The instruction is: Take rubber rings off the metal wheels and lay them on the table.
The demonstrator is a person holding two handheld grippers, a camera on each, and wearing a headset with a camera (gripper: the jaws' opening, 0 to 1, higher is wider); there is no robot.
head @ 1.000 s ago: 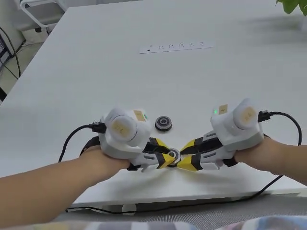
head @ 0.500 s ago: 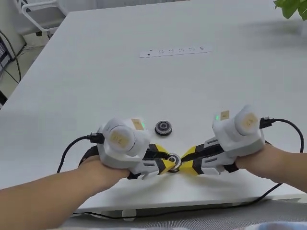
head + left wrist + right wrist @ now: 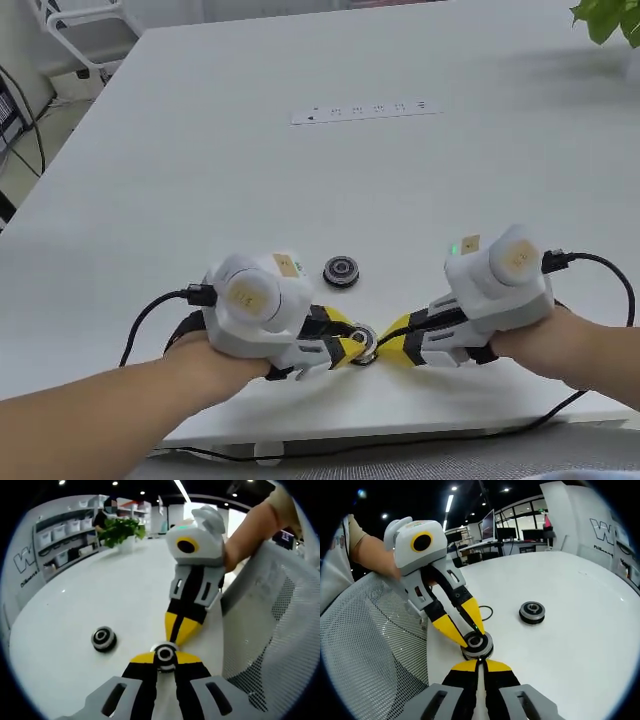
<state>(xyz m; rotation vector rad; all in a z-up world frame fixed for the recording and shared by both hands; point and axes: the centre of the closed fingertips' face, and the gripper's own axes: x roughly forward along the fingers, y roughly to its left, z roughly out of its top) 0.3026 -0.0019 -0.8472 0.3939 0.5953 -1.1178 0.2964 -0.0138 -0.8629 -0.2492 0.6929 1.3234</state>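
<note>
We're low over a broad white desk (image 3: pixel 300 180), bare and glossy, with a white power strip (image 3: pixel 366 110) lying further back and green plant (image 3: pixel 605 15) leaves at the far corner. Right at the near edge the two tools meet nose to nose. The left tool (image 3: pixel 345 345) has its yellow-tipped jaws closed in on the metal wheel (image 3: pixel 362 342), holding it just above the surface. The right tool (image 3: pixel 390 350) has its jaws pressed together with the tips against the wheel's near rim. I cannot tell whether they pinch any rubber.

A second wheel (image 3: pixel 341 271) sits flat on the desk just beyond, apart from both tools, with its dark rubber ring (image 3: pixel 532 620) on. A grey mesh chair (image 3: pixel 370 645) crowds the desk edge. Behind that are monitors (image 3: pixel 487 527) on other desks, ceiling spotlights and shelves (image 3: pixel 65 535) of bins along the wall.
</note>
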